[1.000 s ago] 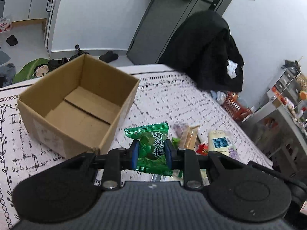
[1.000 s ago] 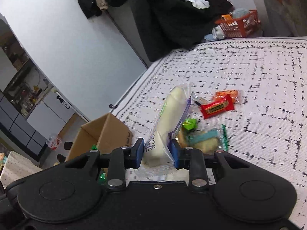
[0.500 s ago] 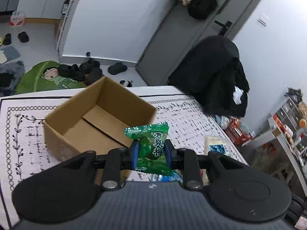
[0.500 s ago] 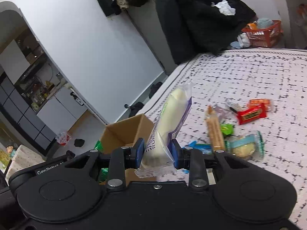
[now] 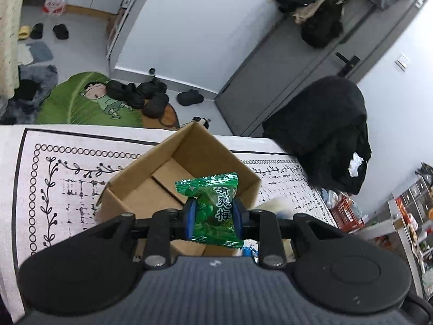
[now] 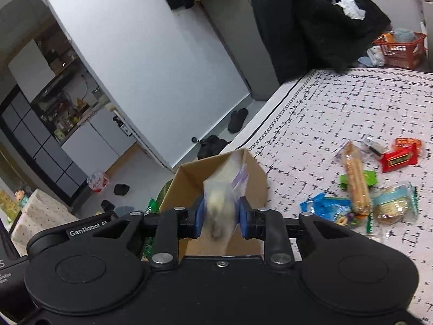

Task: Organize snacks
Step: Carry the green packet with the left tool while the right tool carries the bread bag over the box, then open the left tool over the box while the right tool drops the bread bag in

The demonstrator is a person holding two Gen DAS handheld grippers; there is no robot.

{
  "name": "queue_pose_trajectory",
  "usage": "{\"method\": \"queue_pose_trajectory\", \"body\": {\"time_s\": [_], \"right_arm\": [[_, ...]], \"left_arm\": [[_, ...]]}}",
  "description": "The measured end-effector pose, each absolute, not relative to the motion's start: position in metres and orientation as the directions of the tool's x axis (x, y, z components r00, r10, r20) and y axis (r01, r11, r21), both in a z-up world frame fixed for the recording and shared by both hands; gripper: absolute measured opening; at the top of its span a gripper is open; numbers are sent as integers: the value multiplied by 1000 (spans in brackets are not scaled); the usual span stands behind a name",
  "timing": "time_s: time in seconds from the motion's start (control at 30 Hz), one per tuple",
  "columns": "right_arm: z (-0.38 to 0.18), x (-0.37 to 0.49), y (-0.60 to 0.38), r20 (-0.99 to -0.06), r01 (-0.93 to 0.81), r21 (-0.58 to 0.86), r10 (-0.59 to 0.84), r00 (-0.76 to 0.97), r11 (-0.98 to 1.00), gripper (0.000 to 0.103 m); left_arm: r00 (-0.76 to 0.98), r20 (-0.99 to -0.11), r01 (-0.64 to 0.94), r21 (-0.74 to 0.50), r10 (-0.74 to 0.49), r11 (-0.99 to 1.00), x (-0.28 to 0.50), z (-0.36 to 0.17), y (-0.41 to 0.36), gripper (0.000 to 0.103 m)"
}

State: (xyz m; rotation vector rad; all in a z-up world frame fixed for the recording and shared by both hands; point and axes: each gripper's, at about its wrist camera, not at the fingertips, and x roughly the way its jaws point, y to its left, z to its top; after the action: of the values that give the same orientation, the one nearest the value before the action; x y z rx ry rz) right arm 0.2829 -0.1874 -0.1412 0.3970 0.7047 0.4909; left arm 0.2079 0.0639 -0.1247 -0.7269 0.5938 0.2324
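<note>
Cardboard box sits lower centre; both jaws pinch packets, green candy and white bag; simultaneous release risks collision or overshoot.

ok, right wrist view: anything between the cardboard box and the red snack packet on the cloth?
Mostly bare patterned tablecloth, then a long bread stick packet on a small green packet, between the cardboard box and the red packet.
</note>
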Motion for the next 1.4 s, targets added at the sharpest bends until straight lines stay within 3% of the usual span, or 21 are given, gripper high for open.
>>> {"method": "queue_pose_trajectory", "body": {"time_s": [0.6,0.73,0.8,0.97,1.03,1.17,1.33,1.4], "right_arm": [[-138,285,-146,-519,-300,468,533,668,831,23],[-143,288,-140,-552,-264,457,504,664,849,37],[-142,285,-140,-548,-259,448,493,676,855,57],[-136,278,-149,-554,-225,421,446,703,879,89],[-135,276,-159,-558,-200,411,419,716,890,93],[-136,273,-178,-580,-145,385,362,730,911,102],[-141,272,-204,-608,-80,377,312,730,923,103],[-144,272,-216,-613,-72,401,326,720,913,103]], "left_arm": [[743,-669,-505,-582,-22,638,216,-160,94,30],[744,-668,-507,-595,-33,624,216,-161,97,33],[742,-669,-511,-599,-35,616,215,-161,99,40],[747,-665,-509,-591,-21,626,214,-155,97,54],[744,-668,-505,-580,-19,640,215,-152,93,59],[737,-676,-504,-545,4,670,214,-143,82,80],[732,-681,-488,-530,-6,694,214,-141,72,82],[725,-688,-479,-506,-1,717,215,-139,67,89]]}}
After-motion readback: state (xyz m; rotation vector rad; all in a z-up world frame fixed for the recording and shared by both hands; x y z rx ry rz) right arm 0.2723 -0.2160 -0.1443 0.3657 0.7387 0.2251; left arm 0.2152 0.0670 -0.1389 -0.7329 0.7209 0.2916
